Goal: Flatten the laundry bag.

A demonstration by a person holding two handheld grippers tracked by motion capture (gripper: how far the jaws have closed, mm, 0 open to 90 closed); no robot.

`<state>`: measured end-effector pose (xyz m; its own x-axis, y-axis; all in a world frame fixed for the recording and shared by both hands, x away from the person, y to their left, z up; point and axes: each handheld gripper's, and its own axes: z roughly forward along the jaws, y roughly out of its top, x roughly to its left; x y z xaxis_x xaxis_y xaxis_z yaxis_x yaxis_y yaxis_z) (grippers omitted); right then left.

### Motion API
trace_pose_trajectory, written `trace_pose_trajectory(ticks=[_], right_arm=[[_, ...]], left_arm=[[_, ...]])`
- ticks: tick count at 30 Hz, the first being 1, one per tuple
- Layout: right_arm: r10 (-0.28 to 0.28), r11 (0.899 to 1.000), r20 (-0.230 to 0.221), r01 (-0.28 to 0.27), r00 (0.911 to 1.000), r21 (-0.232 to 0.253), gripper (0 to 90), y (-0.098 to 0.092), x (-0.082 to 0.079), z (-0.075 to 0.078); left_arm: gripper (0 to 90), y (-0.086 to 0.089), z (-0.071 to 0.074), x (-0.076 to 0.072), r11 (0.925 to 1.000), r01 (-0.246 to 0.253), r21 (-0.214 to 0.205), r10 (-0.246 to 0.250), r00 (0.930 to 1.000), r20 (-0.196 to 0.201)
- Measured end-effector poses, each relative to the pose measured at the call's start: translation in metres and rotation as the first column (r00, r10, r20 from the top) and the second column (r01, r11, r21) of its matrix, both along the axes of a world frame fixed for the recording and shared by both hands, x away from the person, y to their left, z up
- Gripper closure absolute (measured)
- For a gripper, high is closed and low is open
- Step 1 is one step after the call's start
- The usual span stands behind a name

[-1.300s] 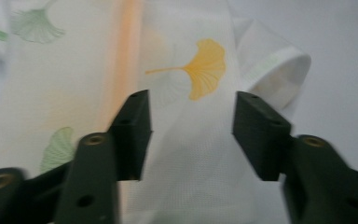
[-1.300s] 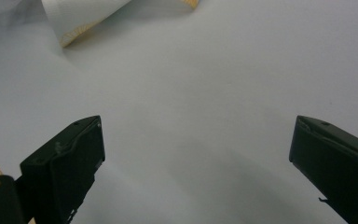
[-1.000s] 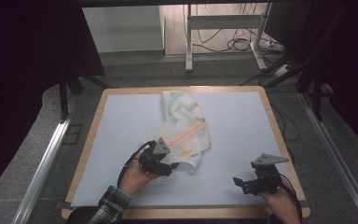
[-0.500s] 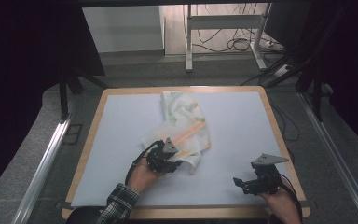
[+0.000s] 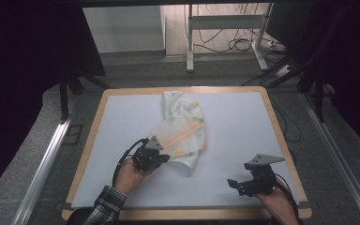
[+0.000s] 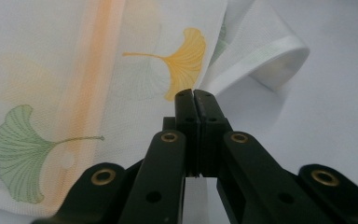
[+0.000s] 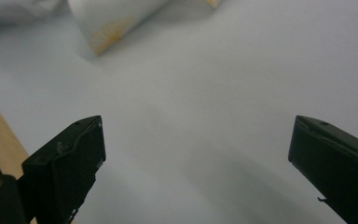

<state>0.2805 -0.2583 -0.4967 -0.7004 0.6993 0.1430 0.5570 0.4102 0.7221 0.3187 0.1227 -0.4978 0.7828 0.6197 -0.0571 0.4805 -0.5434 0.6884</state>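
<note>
One leaf-print cloth (image 5: 183,125) on the table (image 5: 243,136), left gripper (image 5: 165,158) jaws together at its edge.

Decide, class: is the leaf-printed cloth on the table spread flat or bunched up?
Bunched up. The cloth lies crumpled, with folds and a rolled hem, covering little of the table.

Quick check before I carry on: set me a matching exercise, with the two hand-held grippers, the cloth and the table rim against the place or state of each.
Things:
1. left hand-held gripper
2. right hand-held gripper
3. cloth
4. table rim

Places and states:
a. pale wood, framing the white surface
b. jaws wide open over bare white surface
c. crumpled, leaf print, around the middle of the table
d. jaws shut on the hem

Pairs: 1-d, 2-b, 3-c, 4-a.

The left jaws have just been closing, with the cloth's hem between them.
</note>
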Motion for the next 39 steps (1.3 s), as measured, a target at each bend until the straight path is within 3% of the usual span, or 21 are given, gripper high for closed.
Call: trace_pose_trajectory(ticks=[2,5,7,8,13,16,17,21,22,23,24,25,26,27,28,29,35,36,37,39], right_arm=[[0.010,1.000,-0.003,-0.010,0.9999,0.016,2.5,0.004,0.000,0.001],[0.049,0.998,-0.035,-0.047,0.9982,0.051,1.9,0.025,0.004,0.002],[0.060,0.997,-0.051,-0.058,0.9969,0.048,2.0,0.032,0.006,0.002],[0.070,0.997,-0.057,-0.068,0.9960,0.030,3.0,0.047,0.008,0.002],[0.079,0.997,-0.052,-0.078,0.9955,0.026,9.2,0.074,0.014,0.001],[0.087,0.996,-0.045,-0.086,0.9952,0.024,12.5,0.100,0.025,-0.003],[0.087,0.996,-0.045,-0.086,0.9952,0.024,12.5,0.100,0.025,-0.003],[0.099,0.995,-0.056,-0.099,0.9936,-0.011,16.5,0.135,0.041,-0.010],[0.099,0.995,-0.056,-0.099,0.9936,-0.011,16.5,0.135,0.041,-0.010],[0.087,0.995,-0.058,-0.090,0.9945,-0.050,21.9,0.149,0.046,-0.013],[0.087,0.995,-0.058,-0.090,0.9945,-0.050,21.9,0.149,0.046,-0.013],[0.060,0.992,-0.039,-0.064,0.9974,-0.109,39.7,0.157,0.049,-0.016],[0.060,0.992,-0.039,-0.064,0.9974,-0.109,39.7,0.157,0.049,-0.016],[0.056,0.990,-0.015,-0.058,0.9983,-0.130,68.1,0.159,0.051,-0.018],[0.056,0.990,-0.015,-0.058,0.9983,-0.130,68.1,0.159,0.051,-0.018],[0.077,0.987,-0.009,-0.078,0.9970,-0.137,83.5,0.154,0.052,-0.018],[0.055,0.988,-0.010,-0.056,0.9984,-0.141,85.9,0.129,0.057,-0.005],[0.041,0.992,0.001,-0.041,0.9991,-0.120,86.0,0.115,0.059,0.004],[0.041,0.992,0.001,-0.041,0.9991,-0.120,86.0,0.115,0.059,0.004],[0.015,0.994,0.020,-0.013,0.9997,-0.111,86.1,0.092,0.059,0.014]], left_arm=[[89.7,0.001,0.001,0.000,1.0000,-0.008,-0.005,0.008,1.0000,0.004],[89.8,0.005,0.005,0.001,0.9989,-0.037,-0.029,0.038,0.9987,0.034],[89.8,0.007,0.006,0.001,0.9982,-0.047,-0.036,0.048,0.9979,0.042],[89.9,0.008,0.007,0.001,0.9976,-0.055,-0.043,0.057,0.9973,0.047],[89.9,0.017,0.009,0.002,0.9935,-0.090,-0.069,0.095,0.9933,0.066],[90.0,0.023,0.010,0.003,0.9902,-0.110,-0.086,0.117,0.9901,0.077],[90.0,0.023,0.010,0.003,0.9902,-0.110,-0.086,0.117,0.9901,0.077],[90.0,0.027,0.010,0.003,0.9864,-0.128,-0.103,0.137,0.9871,0.083],[90.0,0.027,0.010,0.003,0.9858,-0.130,-0.106,0.139,0.9867,0.084],[90.0,0.028,0.010,0.003,0.9854,-0.132,-0.108,0.141,0.9865,0.084],[90.0,0.028,0.010,0.003,0.9850,-0.134,-0.108,0.143,0.9862,0.083],[90.0,0.029,0.010,0.003,0.9845,-0.137,-0.109,0.146,0.9858,0.083],[90.0,0.030,0.009,0.003,0.9844,-0.140,-0.107,0.150,0.9849,0.087],[90.0,0.033,0.010,0.004,0.9837,-0.148,-0.102,0.158,0.9834,0.090],[90.0,0.033,0.010,0.004,0.9837,-0.148,-0.102,0.158,0.9834,0.090],[90.0,0.034,0.010,0.004,0.9823,-0.158,-0.101,0.167,0.9814,0.093],[90.0,0.056,0.013,0.006,0.9651,-0.224,-0.136,0.238,0.9663,0.098],[90.0,0.066,0.014,0.006,0.9567,-0.248,-0.152,0.264,0.9597,0.096],[90.0,0.066,0.014,0.006,0.9567,-0.248,-0.152,0.264,0.9597,0.096],[90.0,0.081,0.015,0.005,0.9408,-0.289,-0.177,0.308,0.9469,0.092]])
